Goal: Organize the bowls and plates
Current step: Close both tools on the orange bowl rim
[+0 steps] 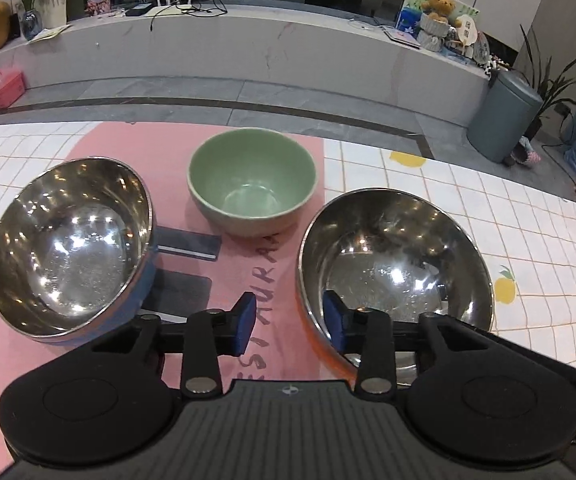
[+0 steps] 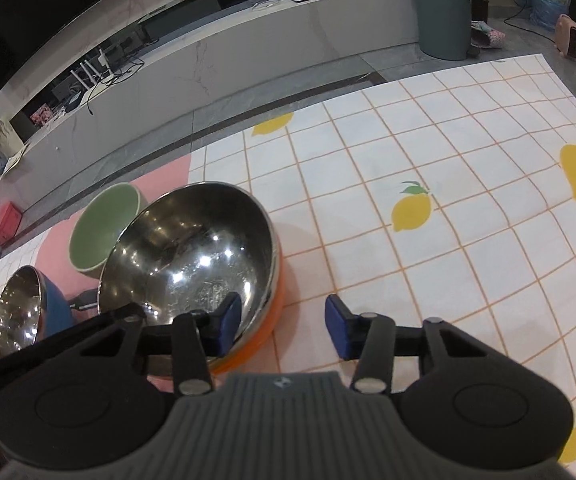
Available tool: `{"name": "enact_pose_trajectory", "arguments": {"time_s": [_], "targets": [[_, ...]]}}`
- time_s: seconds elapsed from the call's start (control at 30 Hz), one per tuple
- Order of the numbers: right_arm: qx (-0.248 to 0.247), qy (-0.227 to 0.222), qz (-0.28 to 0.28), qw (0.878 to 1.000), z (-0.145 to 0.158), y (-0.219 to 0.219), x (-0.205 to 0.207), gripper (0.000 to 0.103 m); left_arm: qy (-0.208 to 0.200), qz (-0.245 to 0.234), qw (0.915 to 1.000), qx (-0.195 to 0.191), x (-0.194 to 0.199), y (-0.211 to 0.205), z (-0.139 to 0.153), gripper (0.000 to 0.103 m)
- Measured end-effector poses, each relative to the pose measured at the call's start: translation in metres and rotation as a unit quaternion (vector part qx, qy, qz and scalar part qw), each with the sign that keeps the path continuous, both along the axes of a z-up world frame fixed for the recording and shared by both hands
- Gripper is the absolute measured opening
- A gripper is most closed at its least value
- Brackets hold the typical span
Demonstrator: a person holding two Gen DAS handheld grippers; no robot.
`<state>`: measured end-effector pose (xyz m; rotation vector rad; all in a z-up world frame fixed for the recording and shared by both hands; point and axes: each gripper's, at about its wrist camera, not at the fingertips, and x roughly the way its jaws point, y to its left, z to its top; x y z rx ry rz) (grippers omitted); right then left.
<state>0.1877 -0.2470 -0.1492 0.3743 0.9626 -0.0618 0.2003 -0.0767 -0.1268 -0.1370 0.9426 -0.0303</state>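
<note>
The left claw hangs low over the worktop, jaws spread wide astride the near rim of the orange-bottomed steel bowl. The right claw, also agape, straddles that bowl's right rim. A blue-bottomed steel bowl sits left, a green bowl behind on the pink mat

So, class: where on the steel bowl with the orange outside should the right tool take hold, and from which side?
Grip the near rim of the orange bowl, coming from above on its right side. The wall is thin and flares outward, so one finger can go inside and one outside. The right tool is open, with its left finger already over the rim there. The body looks too wide to span.
</note>
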Motion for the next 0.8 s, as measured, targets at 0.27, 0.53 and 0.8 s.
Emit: {"name": "enact_pose_trajectory", "arguments": {"time_s": [0.27, 0.53, 0.8], "targets": [[0.020, 0.001, 0.001, 1.000, 0.003, 0.004, -0.003, 0.019, 0.006, -0.010, 0.9999, -0.005, 0.000, -0.007, 0.004, 0.015], [0.037, 0.009, 0.005, 0.999, 0.011, 0.005, -0.023, 0.015, 0.001, -0.016, 0.9998, 0.013, -0.020, -0.005, 0.019, 0.012], [0.046, 0.008, 0.014, 0.999, 0.032, 0.006, -0.076, 0.014, 0.022, -0.009, 0.9995, 0.021, -0.063, -0.002, 0.036, 0.012]]}}
